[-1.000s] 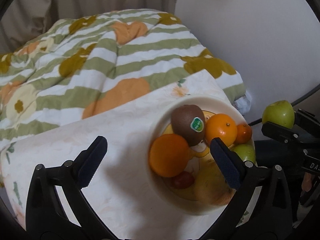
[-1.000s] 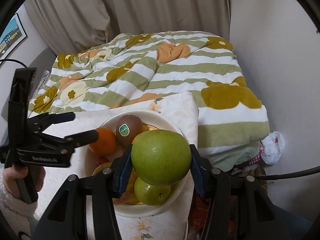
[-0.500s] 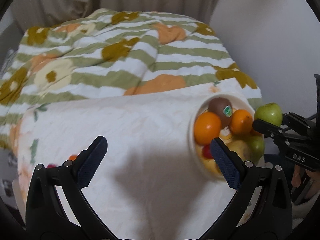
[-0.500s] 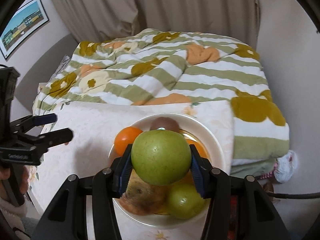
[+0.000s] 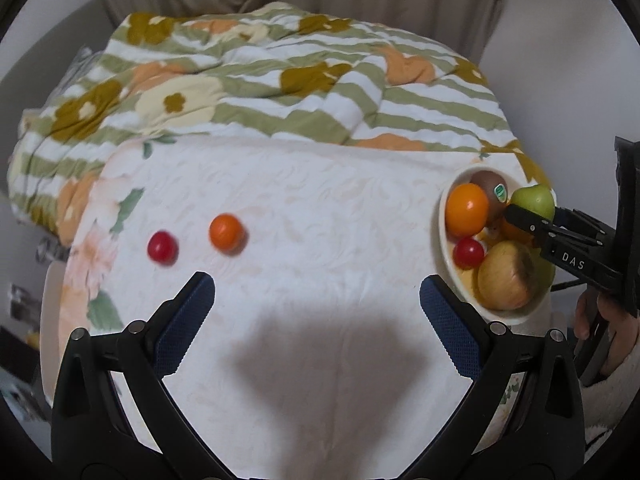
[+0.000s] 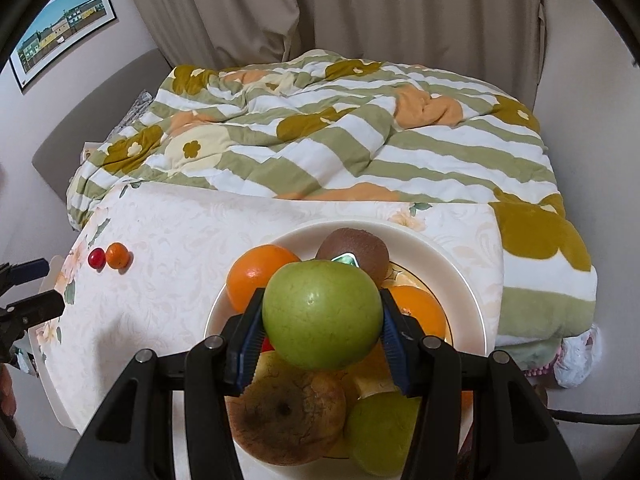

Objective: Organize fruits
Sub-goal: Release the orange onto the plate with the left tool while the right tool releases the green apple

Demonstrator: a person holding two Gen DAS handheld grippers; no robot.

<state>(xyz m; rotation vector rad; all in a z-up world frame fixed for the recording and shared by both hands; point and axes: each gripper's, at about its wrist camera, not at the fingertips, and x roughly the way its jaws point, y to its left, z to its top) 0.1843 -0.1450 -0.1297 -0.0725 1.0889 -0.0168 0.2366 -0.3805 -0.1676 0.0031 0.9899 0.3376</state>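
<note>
My right gripper (image 6: 322, 344) is shut on a green apple (image 6: 322, 314) and holds it above the cream bowl (image 6: 460, 280). The bowl holds an orange (image 6: 260, 276), a kiwi (image 6: 356, 250), a second orange, a bruised yellow apple (image 6: 288, 416), another green apple (image 6: 380, 428) and a red cherry tomato (image 5: 468, 252). In the left wrist view the bowl (image 5: 444, 220) sits at the table's right end, with the held apple (image 5: 534, 200) over it. My left gripper (image 5: 316, 316) is open and empty above the white cloth. A small orange (image 5: 226, 232) and a red tomato (image 5: 162, 246) lie on the cloth to the left.
The table has a white floral tablecloth (image 5: 300, 200). Behind it lies a bed with a green-striped flowered quilt (image 6: 320, 128). Curtains and a wall stand at the back. A framed picture (image 6: 60, 32) hangs at the left.
My left gripper has swung left and back, so the small orange and red tomato on the cloth came into view. My right gripper has brought the green apple over the bowl.
</note>
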